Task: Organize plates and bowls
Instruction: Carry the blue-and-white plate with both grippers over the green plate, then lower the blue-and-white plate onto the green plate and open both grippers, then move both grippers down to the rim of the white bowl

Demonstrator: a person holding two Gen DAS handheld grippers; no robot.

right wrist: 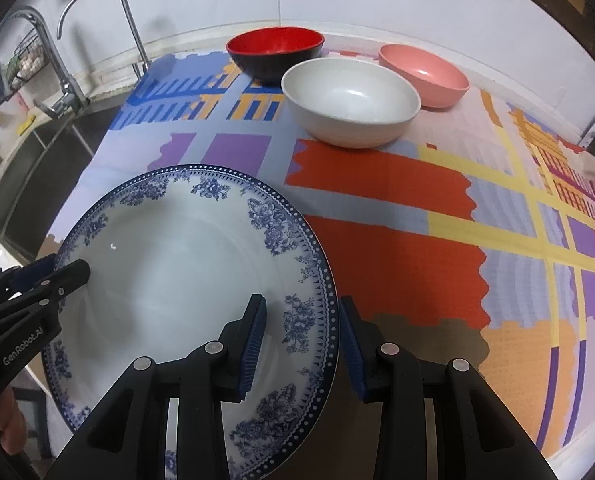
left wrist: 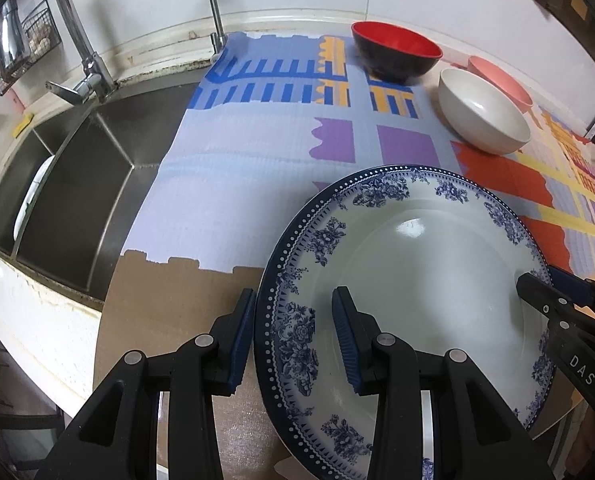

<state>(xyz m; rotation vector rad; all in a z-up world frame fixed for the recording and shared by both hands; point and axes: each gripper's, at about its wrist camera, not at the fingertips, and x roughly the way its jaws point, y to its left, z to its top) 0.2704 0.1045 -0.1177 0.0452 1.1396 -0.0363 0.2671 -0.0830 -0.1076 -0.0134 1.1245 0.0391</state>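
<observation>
Each gripper, the left gripper and the right gripper, is built of black plastic arms joined by silver round screws, with ribbed blue pads fitted inside the fingers. White lettering is printed at the frame edges.

We count plates: 1, blue-patterned plate | bowls: 3, red-and-black bowl, white bowl, pink bowl | grippers: 2, left gripper, right gripper | faucets: 2

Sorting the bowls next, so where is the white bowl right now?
The white bowl sits on the patterned mat near the back wall, between the red-and-black bowl and the pink bowl, beyond the blue-patterned plate.
</observation>
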